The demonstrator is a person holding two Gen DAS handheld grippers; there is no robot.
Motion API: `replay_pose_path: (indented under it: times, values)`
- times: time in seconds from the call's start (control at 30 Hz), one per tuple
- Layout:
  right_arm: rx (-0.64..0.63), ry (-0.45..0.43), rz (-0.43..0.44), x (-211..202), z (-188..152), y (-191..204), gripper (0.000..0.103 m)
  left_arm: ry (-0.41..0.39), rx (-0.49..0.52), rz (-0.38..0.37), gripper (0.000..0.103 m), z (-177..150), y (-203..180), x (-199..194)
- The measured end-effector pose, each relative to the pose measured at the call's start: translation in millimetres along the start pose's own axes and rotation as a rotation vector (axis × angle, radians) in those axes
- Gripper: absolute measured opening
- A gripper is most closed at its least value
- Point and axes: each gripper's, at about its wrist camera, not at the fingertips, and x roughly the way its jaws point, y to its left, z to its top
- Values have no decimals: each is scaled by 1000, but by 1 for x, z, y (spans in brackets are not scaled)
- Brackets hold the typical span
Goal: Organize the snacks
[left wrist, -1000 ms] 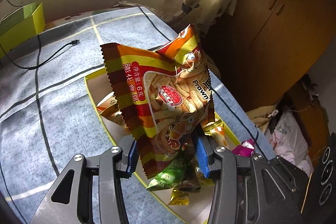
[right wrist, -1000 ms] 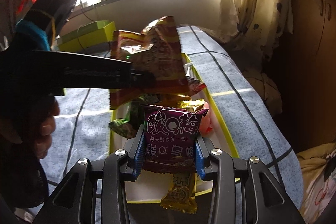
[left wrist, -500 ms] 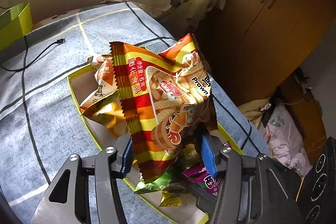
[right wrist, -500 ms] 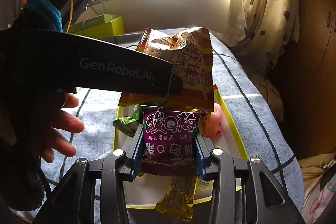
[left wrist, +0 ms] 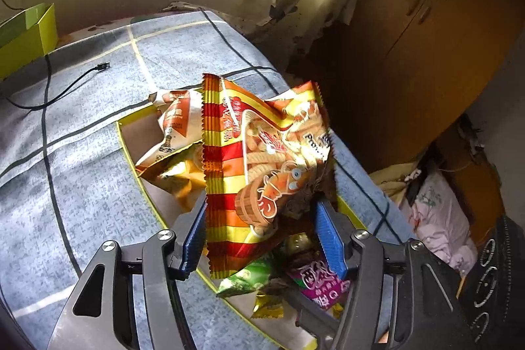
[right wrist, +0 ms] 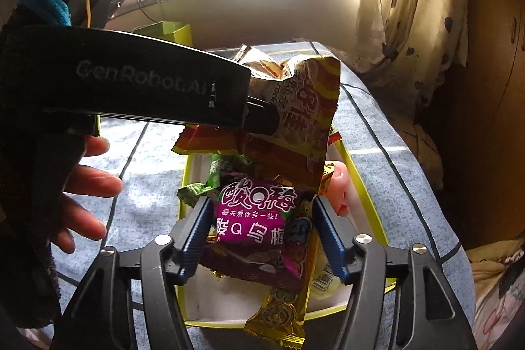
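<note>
- Left gripper (left wrist: 259, 235): its jaws have just been opening and now stand apart; the striped prawn cracker bag (left wrist: 259, 166) sits between them, its serrated edge just touching the left pad, clear of the right one, so I judge it released, not clamped
- Ahead of that gripper and to its left, an orange-and-white packet (left wrist: 174, 133) leans in the far end of the yellow-rimmed box (left wrist: 129, 150); below its fingers lie a green packet (left wrist: 246, 276) and a purple one
- The box rests on a blue checked bed cover (left wrist: 82, 186), with a black cable (left wrist: 49, 94) well ahead to the left
- Right gripper (right wrist: 262, 238): its jaws have just been opening too and stand apart; the purple plum candy packet (right wrist: 256, 218) lies between them, free of both pads, resting on the heap in the box
- Just below it a gold wrapper (right wrist: 279, 317) hangs over the near rim; a pink item (right wrist: 338, 186) sits ahead to the right
- A person's hand (right wrist: 85, 192) shows at the far left of the right view
- Step in hand, as I read it: dropping both snacks into the box
- Next move calls for drawing each gripper back and up without snagging the bags, then seeking any snack left outside
</note>
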Motion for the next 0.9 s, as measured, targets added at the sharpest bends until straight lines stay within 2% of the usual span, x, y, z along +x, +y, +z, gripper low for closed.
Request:
replay_pose_path:
  times: [0.27,0.57,0.9]
  values:
    - [17,-10,1,-2,2,-3,72,-45,-7,17,61,0,3,-17]
    - [20,-24,-11,-7,3,-3,72,-44,-13,11,61,0,3,-19]
    - [30,-39,-24,-16,1,-2,72,-78,-30,19,61,-1,5,-35]
